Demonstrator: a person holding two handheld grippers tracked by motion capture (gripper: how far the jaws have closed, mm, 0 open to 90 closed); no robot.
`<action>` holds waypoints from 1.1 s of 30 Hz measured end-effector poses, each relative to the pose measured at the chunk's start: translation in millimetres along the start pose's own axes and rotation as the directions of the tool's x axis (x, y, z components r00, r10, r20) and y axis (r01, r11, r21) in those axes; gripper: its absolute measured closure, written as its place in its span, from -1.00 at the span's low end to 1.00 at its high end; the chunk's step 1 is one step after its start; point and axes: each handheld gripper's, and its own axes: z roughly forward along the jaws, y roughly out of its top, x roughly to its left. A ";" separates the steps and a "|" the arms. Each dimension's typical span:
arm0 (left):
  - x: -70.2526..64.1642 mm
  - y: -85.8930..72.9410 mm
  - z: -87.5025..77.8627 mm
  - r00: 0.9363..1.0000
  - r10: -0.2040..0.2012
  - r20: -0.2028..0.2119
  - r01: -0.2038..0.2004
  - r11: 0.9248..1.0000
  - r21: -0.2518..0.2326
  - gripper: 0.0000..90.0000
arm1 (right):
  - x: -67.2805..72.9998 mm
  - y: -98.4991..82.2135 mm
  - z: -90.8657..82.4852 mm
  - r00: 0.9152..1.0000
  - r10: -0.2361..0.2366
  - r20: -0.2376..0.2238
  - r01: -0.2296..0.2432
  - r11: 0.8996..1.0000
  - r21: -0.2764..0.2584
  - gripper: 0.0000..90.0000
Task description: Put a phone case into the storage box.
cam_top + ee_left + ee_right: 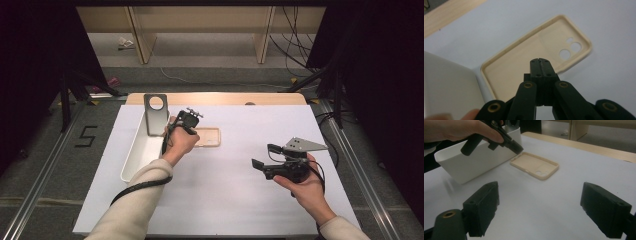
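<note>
Phone case [524, 60] lies beside the tray [446, 85], shut left tool [540, 60] overhead.

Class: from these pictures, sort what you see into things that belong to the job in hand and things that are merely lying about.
In the job: beige phone case, shut left gripper above it.

Lying about: white tray, metal bracket standing in it, open right gripper, cables on the floor.

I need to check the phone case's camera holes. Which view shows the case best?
The left gripper view: the case lies close, open side up, holes and rim clear. The right gripper view shows it whole but farther off, beside the bin. In the high view the left hand covers part of it.
</note>
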 end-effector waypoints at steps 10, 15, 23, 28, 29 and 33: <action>5.5 -7.0 23.2 0.999 -0.032 -0.020 0.034 0.996 0.088 1.00 | 0.8 0.2 -0.3 1.000 -0.008 -0.002 0.008 1.000 -0.001 -0.64; 6.3 -8.1 27.2 0.999 -0.022 -0.035 0.025 0.995 0.099 1.00 | 1.0 0.3 -0.1 1.000 -0.008 -0.004 0.008 1.000 0.000 -0.64; 7.1 -7.7 33.2 0.999 -0.022 -0.033 0.026 0.990 0.137 1.00 | 1.1 0.5 -0.6 1.000 -0.010 -0.004 0.010 1.000 0.000 -0.64; 7.3 -6.3 32.9 0.999 -0.024 -0.035 0.029 0.988 0.152 1.00 | 0.7 0.6 -1.0 1.000 -0.008 -0.004 0.008 1.000 -0.002 -0.64; 7.5 -6.2 32.8 0.999 -0.026 -0.033 0.030 0.988 0.154 1.00 | 0.7 0.6 -1.0 1.000 -0.009 -0.005 0.009 1.000 -0.002 -0.64; 7.4 -6.0 31.7 0.999 -0.037 -0.027 0.041 0.984 0.171 1.00 | 0.9 0.7 -1.1 1.000 -0.009 -0.005 0.009 1.000 -0.002 -0.64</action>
